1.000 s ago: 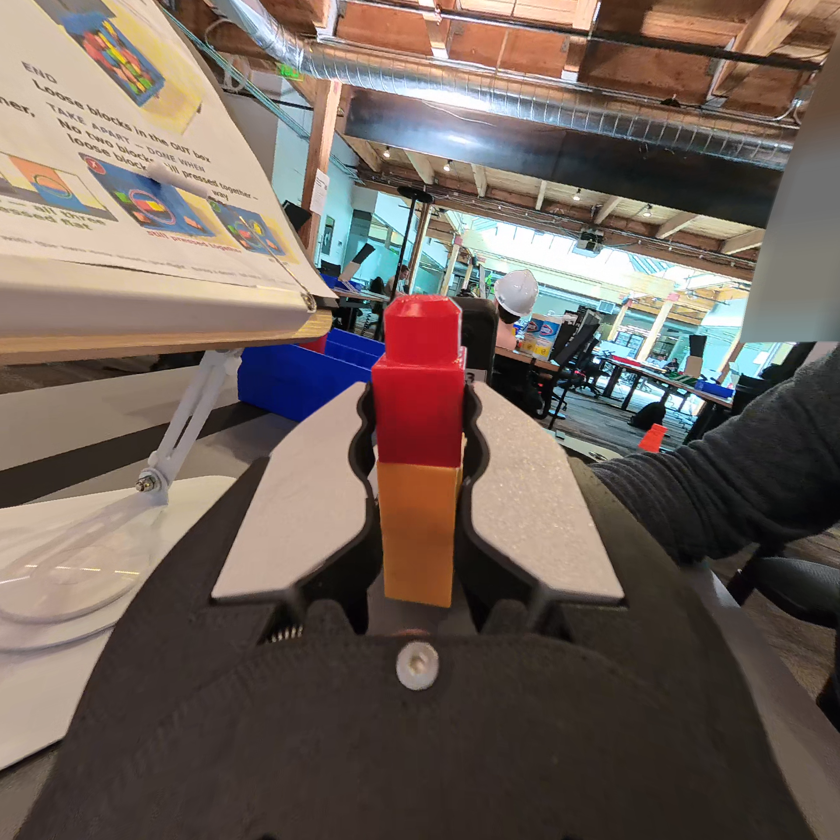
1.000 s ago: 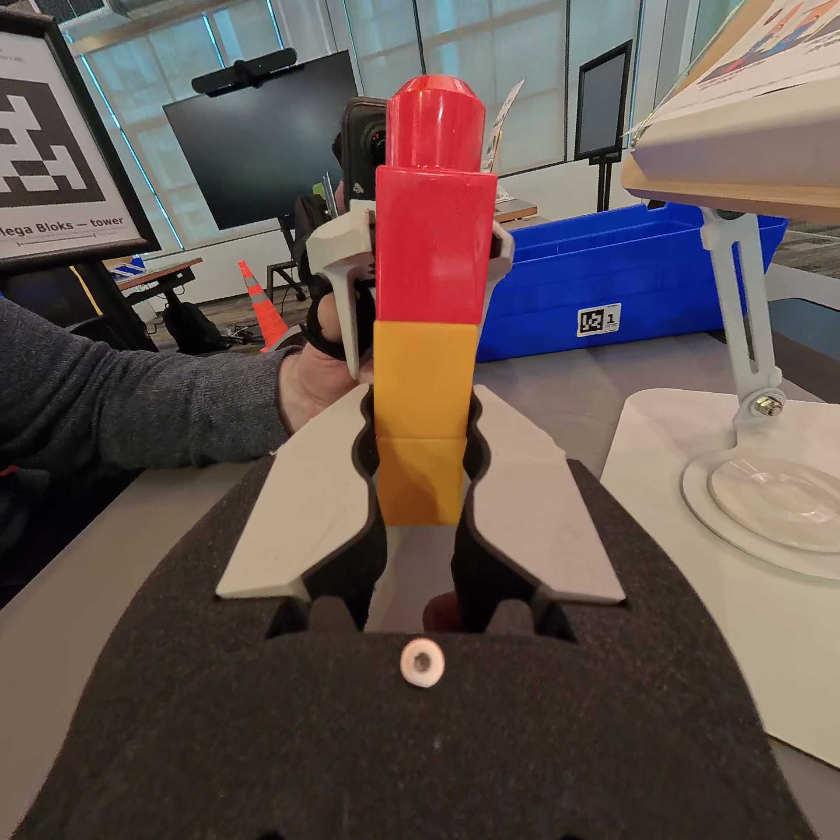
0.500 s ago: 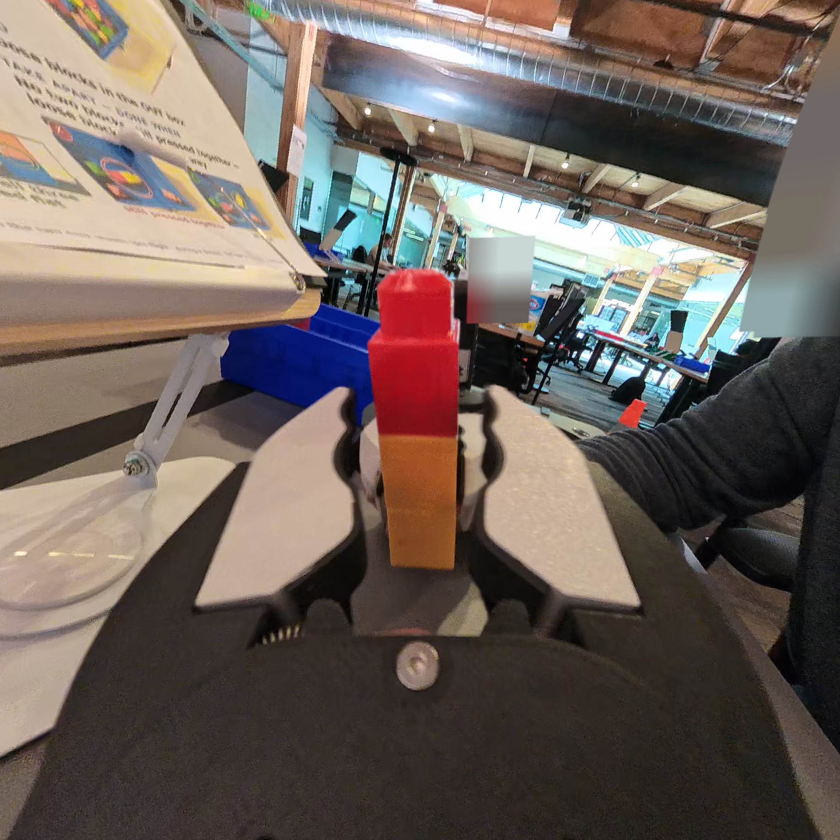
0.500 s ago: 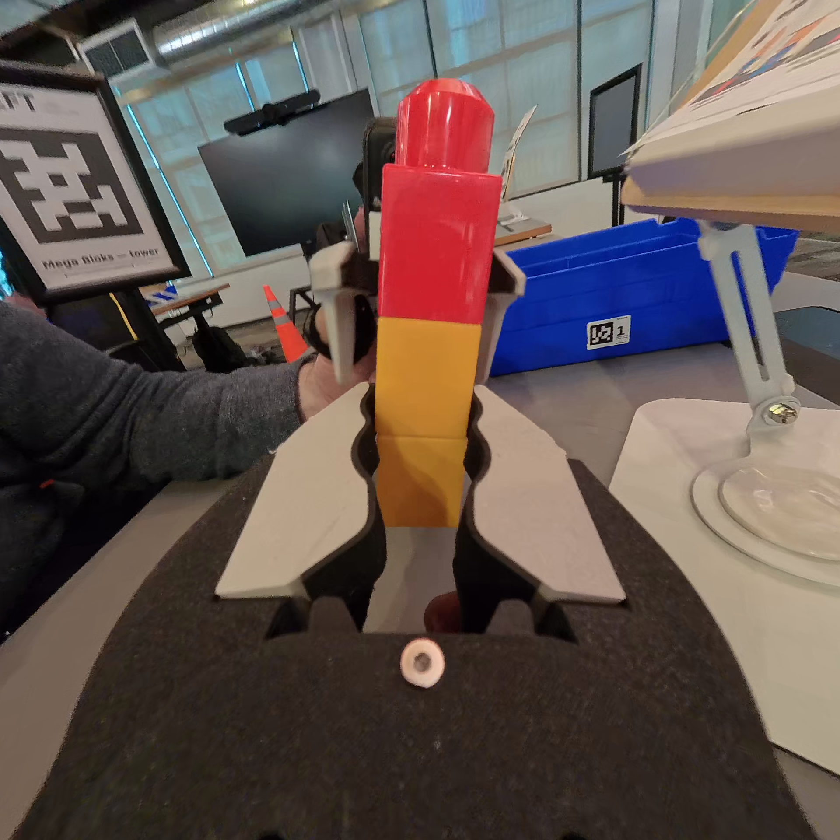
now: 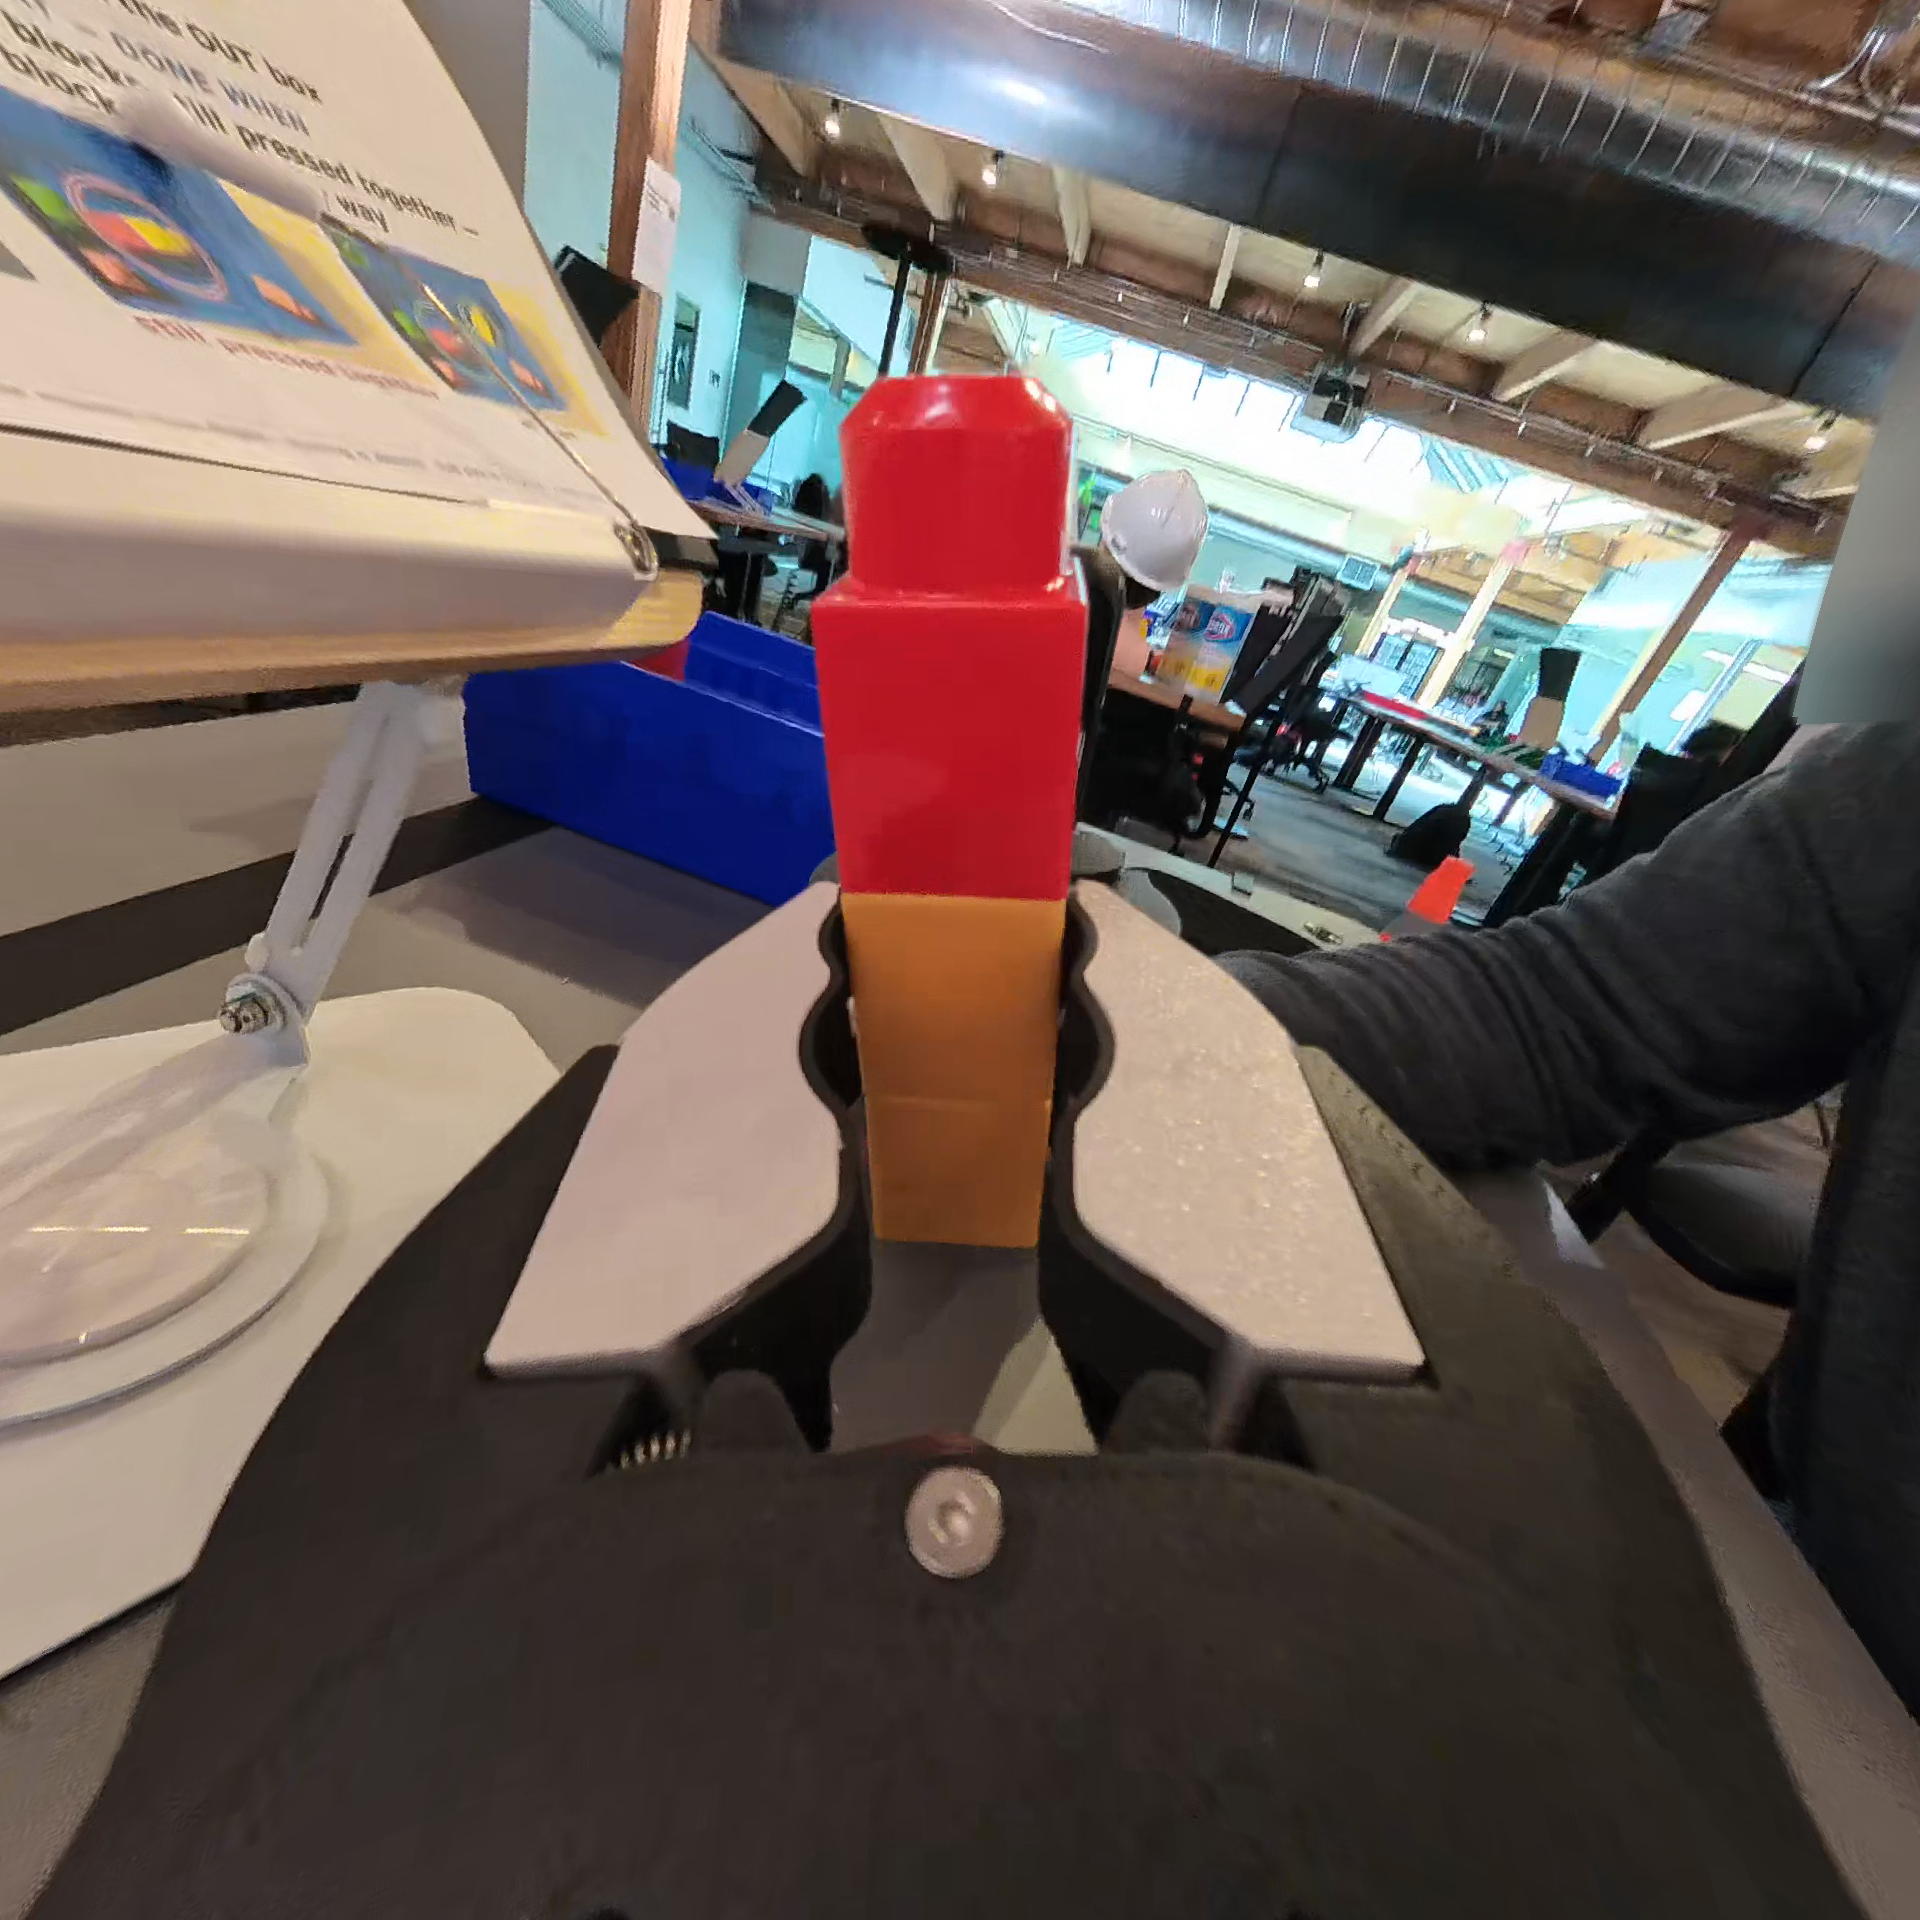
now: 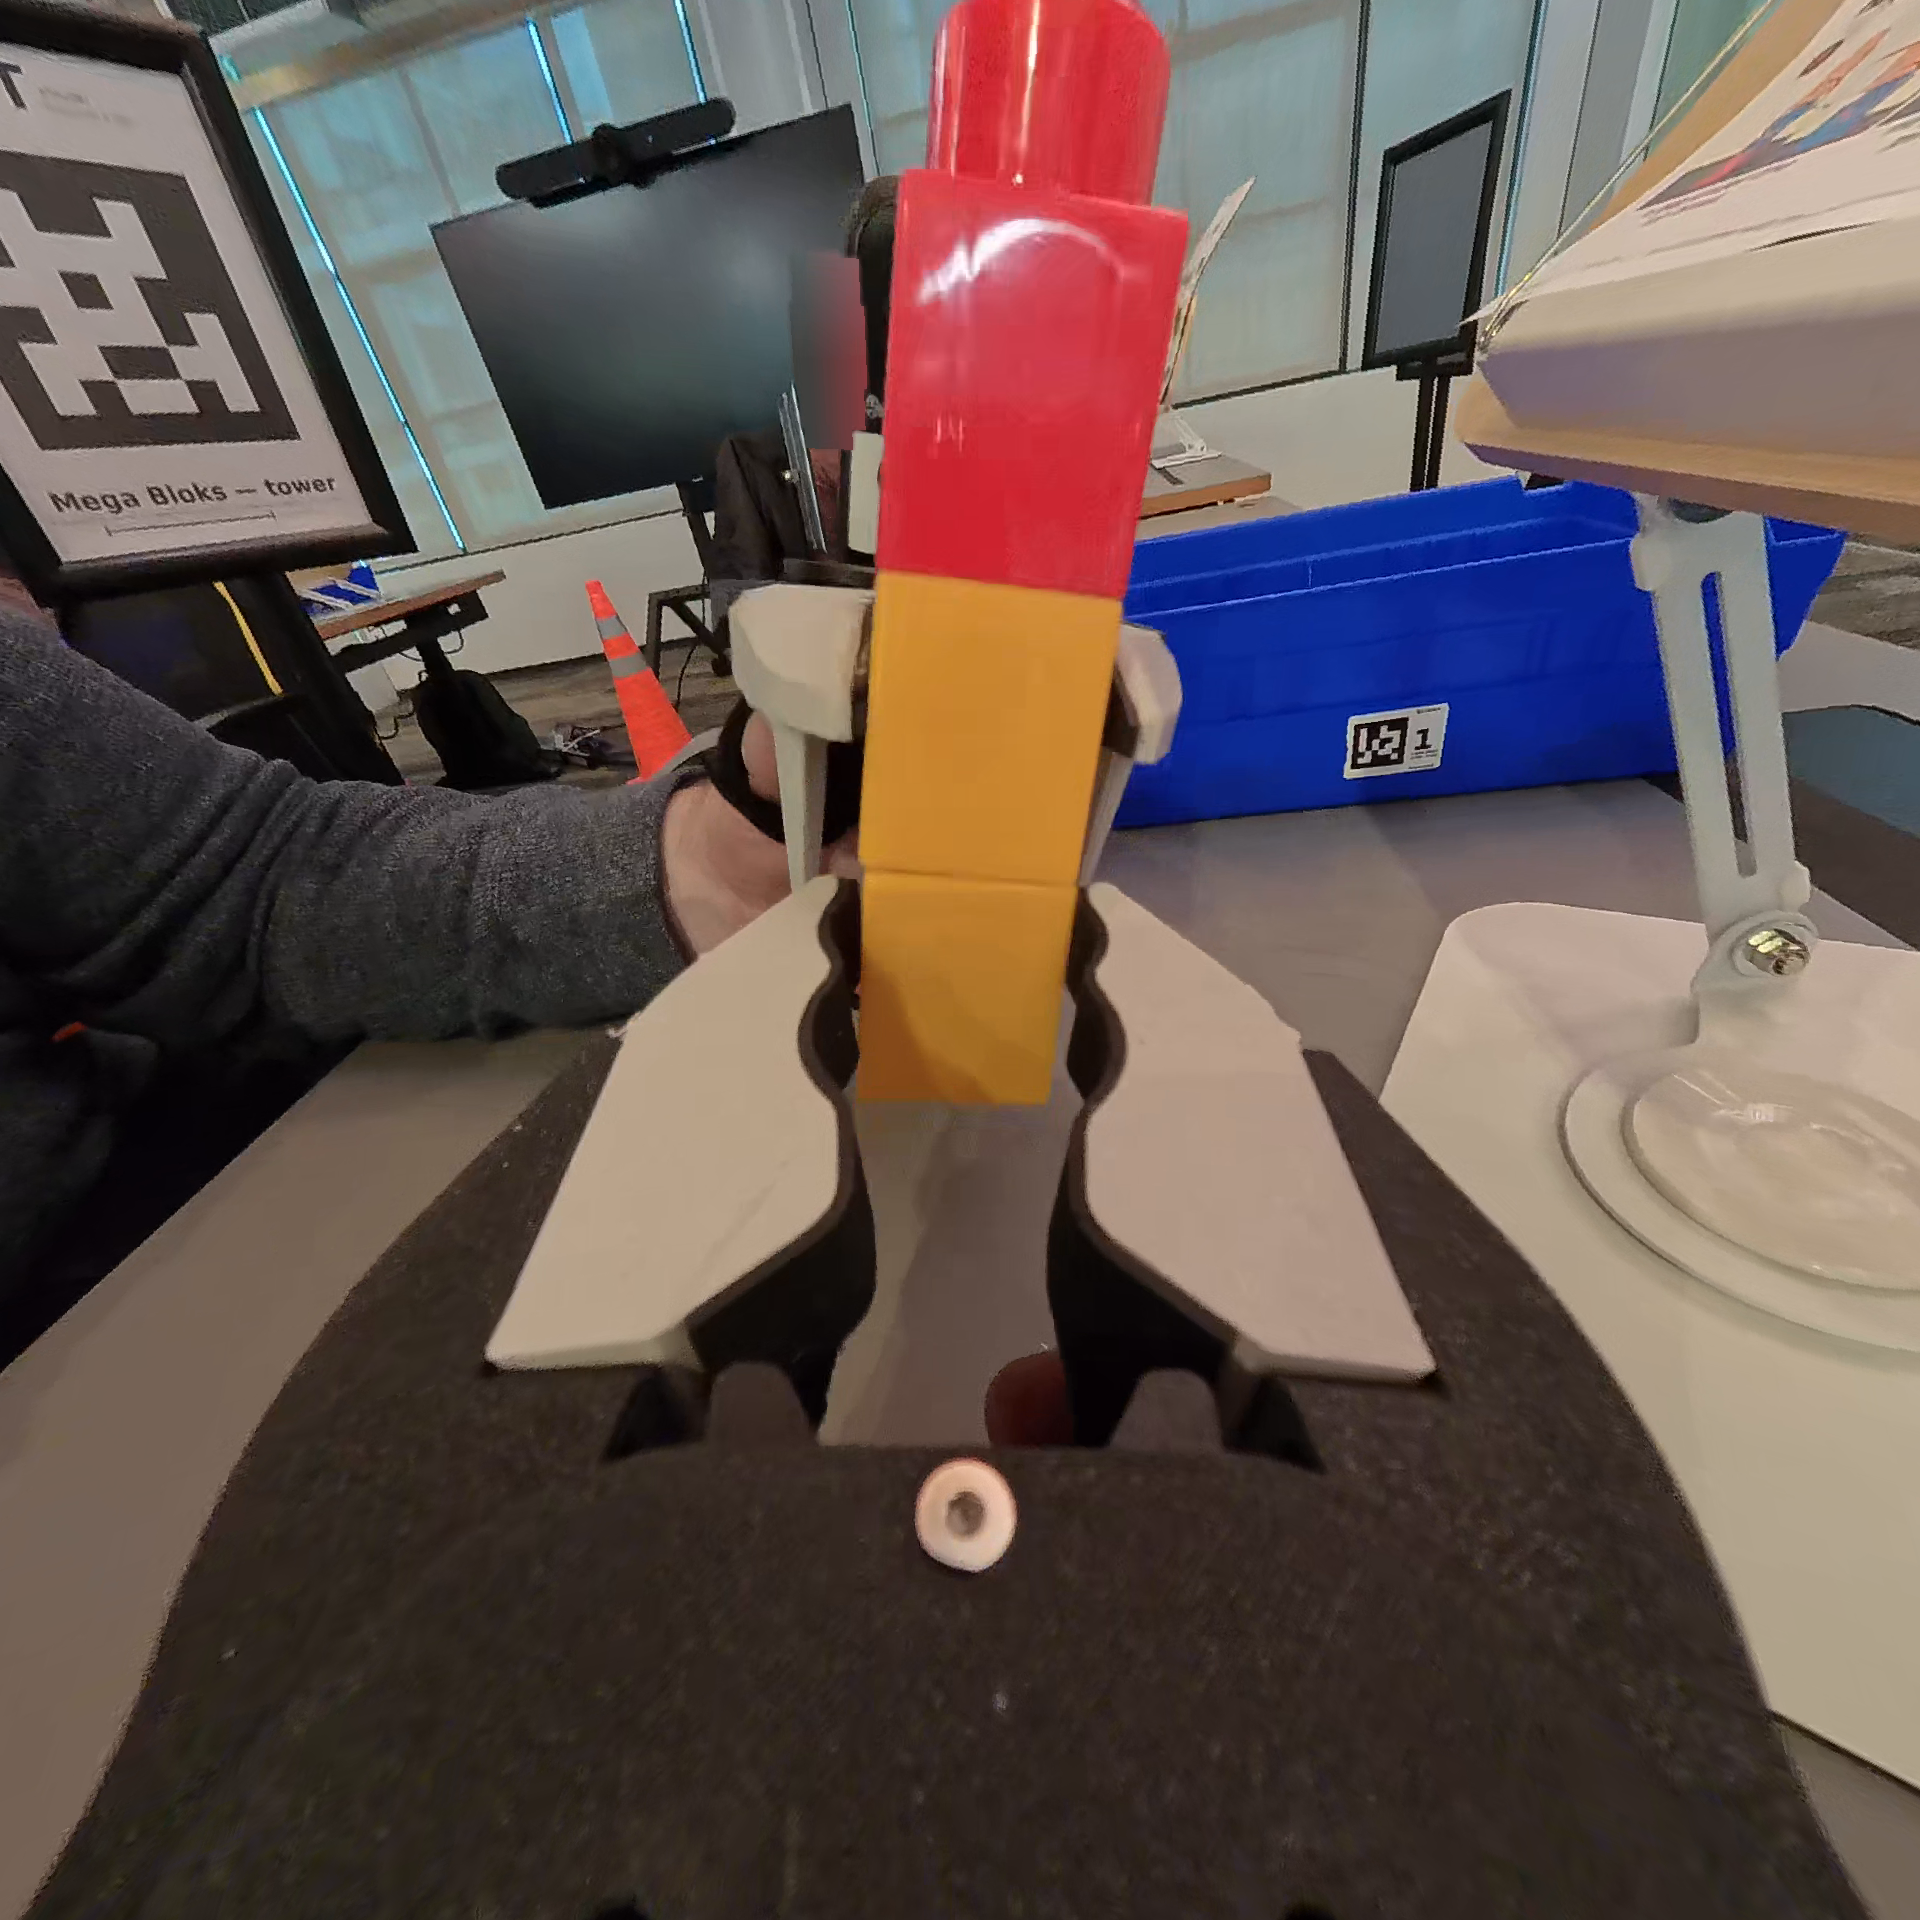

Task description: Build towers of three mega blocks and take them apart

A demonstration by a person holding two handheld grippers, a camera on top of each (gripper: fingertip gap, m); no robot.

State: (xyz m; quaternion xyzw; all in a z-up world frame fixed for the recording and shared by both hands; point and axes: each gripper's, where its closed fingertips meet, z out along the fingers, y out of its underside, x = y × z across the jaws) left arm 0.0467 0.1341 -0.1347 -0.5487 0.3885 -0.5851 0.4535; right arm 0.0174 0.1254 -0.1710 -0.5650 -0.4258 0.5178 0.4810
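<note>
A tower of three mega blocks stands upright between my two grippers: a red block [image 5: 951, 727] on top, an orange block [image 5: 951, 997] in the middle and another orange block [image 5: 956, 1169] at the bottom. My left gripper [image 5: 951, 935] is shut on the middle orange block. In the right wrist view my right gripper [image 6: 961, 914] is shut on the bottom orange block [image 6: 961, 987]. There the left gripper [image 6: 987, 686] shows behind the tower, clamped on the middle orange block [image 6: 987, 727], below the red block [image 6: 1023, 384].
A blue bin [image 6: 1455, 644] stands on the grey table behind the tower. A white document stand [image 6: 1766, 1143] with an instruction sheet is beside it, at the left in the left wrist view [image 5: 135, 1195]. A person's grey sleeve [image 6: 312, 883] reaches in. Some 4 cm of space lies between my two pairs of fingers.
My left gripper let go of the red block, slid down the tower and shut on the middle orange block. My right gripper kept its hold on the bottom block.
</note>
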